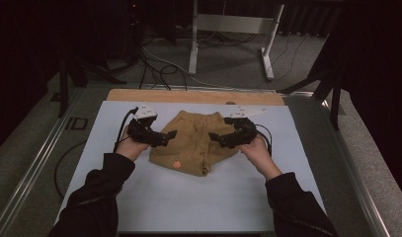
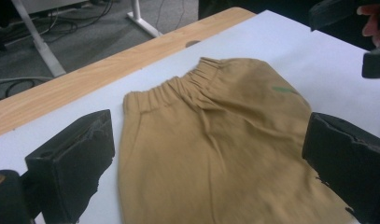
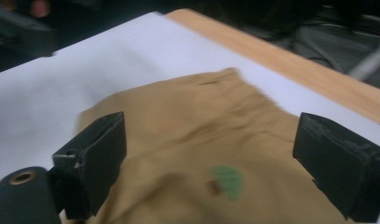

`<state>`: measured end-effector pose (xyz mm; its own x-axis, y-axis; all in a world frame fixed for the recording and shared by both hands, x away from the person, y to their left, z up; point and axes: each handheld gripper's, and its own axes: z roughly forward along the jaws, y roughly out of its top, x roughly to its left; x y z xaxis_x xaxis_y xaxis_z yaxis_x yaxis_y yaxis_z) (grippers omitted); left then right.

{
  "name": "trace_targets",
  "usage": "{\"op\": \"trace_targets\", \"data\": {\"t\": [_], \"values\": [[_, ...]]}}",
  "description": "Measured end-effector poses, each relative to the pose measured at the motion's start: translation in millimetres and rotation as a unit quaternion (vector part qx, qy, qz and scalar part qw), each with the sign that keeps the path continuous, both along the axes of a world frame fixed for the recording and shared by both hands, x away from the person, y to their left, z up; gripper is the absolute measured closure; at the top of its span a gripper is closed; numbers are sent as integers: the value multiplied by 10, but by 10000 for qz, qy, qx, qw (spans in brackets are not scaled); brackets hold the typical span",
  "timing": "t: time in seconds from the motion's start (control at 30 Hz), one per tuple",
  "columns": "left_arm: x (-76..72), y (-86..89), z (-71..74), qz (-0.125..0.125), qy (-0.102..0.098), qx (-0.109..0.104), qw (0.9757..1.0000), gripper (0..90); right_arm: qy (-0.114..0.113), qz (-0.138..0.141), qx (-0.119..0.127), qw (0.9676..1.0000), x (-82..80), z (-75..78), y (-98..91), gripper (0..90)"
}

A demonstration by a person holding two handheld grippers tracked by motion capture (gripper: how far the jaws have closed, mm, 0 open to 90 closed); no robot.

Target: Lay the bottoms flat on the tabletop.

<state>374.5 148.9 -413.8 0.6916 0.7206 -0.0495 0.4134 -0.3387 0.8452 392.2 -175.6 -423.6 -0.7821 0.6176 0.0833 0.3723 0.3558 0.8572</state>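
A pair of tan shorts (image 1: 193, 143) lies flat on the white sheet (image 1: 188, 202), elastic waistband toward the far edge. A small orange patch (image 1: 177, 164) marks the near leg. My left gripper (image 1: 171, 136) hovers at the shorts' left side, jaws open, nothing between them. In the left gripper view the shorts (image 2: 234, 102) spread between the open jaws of the left gripper (image 2: 211, 140). My right gripper (image 1: 213, 137) hovers at the shorts' right side, also open. The right gripper view has the right gripper (image 3: 215, 144) open over the shorts (image 3: 192, 121) and a green patch (image 3: 228, 182).
The sheet covers a wooden table whose bare edge (image 1: 188, 95) runs along the far side. Beyond it stand a grey metal frame (image 1: 233, 24) and loose cables (image 1: 159, 69) on the floor. Metal rails flank the table left and right.
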Motion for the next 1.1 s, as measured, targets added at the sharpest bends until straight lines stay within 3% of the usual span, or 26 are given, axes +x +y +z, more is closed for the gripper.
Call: {"op": "trace_targets", "data": {"t": [0.03,0.07,0.1,0.2,0.3,0.33,0.43,0.47,0.5,0.53,0.57,0.6,0.63,0.67,0.7,0.8,0.83,1.0,1.03,1.1], "values": [[-123,44,-22,-38,-17,-76,10000,36,-75,137,-2,9999,-93,14,61,117],[-123,44,-22,-38,-17,-76,10000,36,-75,137,-2,9999,-93,14,61,117],[-254,88,-48,-85,-41,-101,9999,36,-75,358,-2,9993,-187,33,140,126],[-375,130,-81,-137,-50,-89,9999,38,-77,568,14,9984,-274,47,228,128],[-624,199,-124,-173,-103,-60,9998,38,-43,892,-143,9959,-410,48,439,136],[-624,199,-124,-173,-103,-60,9998,39,-43,892,-143,9959,-410,48,439,136],[-877,292,-150,-166,-160,-177,9996,39,117,1394,-19,9902,-528,-4,664,135],[-877,292,-150,-166,-160,-177,9996,39,117,1394,-19,9902,-528,-4,664,135],[-1002,336,-186,-90,-235,-204,9995,39,198,1572,-45,9873,-594,-60,796,139],[-1002,336,-186,-90,-235,-204,9995,39,200,1626,-76,9865,-617,-87,847,146],[-1110,370,-248,-24,-182,-299,9994,39,232,1746,-48,9844,-653,-141,923,170],[-1110,370,-248,-24,-182,-299,9994,39,232,1746,-48,9844,-653,-141,923,170],[-1221,384,-316,-12,-173,-278,9995,39,352,1863,-116,9818,-693,-234,1051,218],[-1221,384,-316,-12,-173,-278,9995,39,352,1863,-116,9818,-693,-234,1051,218],[-1329,400,-380,16,-176,-246,9995,39,200,1800,-452,9824,-717,-355,1172,264],[-1428,416,-449,87,-122,-278,9995,39,236,1746,-639,9823,-703,-490,1260,335],[-1518,429,-508,95,-90,-226,9997,39,277,1622,-879,9824,-670,-613,1324,376],[-1650,457,-572,109,-20,-236,9997,39,287,1261,-1242,9838,-614,-773,1388,443],[-1674,469,-590,130,-9,-230,9997,40,280,1175,-1476,9816,-587,-825,1407,462],[-1679,481,-605,123,1,-210,9997,40,335,1043,-1600,9810,-568,-873,1423,502]]}}
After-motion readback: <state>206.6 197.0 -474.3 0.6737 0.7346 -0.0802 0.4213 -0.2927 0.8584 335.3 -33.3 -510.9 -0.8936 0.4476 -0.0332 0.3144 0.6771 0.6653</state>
